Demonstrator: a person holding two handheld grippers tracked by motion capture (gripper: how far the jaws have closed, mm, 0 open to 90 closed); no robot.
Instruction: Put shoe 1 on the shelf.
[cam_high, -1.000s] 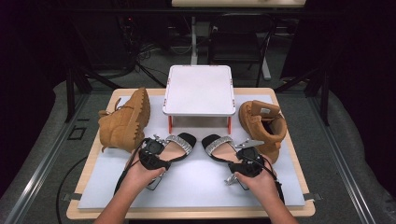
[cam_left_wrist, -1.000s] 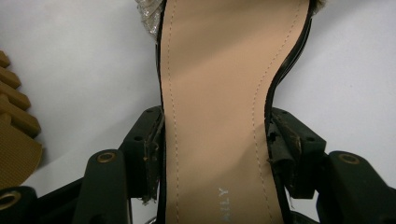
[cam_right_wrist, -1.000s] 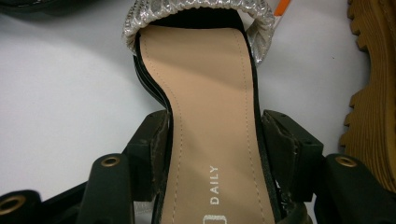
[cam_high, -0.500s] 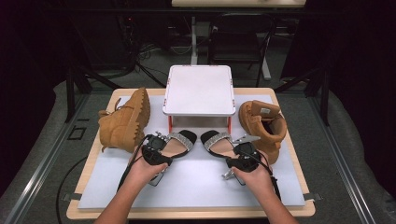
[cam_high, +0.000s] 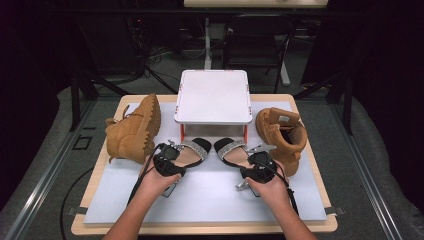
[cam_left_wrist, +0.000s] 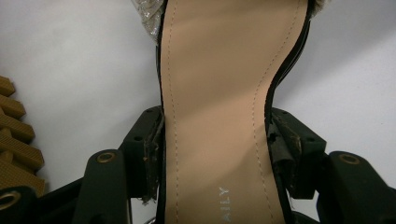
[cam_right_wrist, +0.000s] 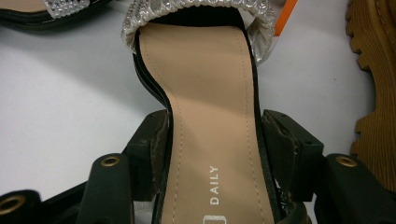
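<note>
The word "DAILY" stands in pale capitals on the tan insole of the right sandal (cam_right_wrist: 215, 140), running lengthwise near the heel. On the left sandal (cam_left_wrist: 215, 93), only the letters "AILY" of that insole print can be read.

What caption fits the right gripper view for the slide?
Right gripper clamps the waist of a black sandal with a sparkly strap, on a white mat.

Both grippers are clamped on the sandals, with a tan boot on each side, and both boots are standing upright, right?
Not quite. The boot on the left lies on its side, lugged sole showing, in the high view; the boot on the right stands upright. The left gripper and right gripper do each clamp a sandal.
</note>
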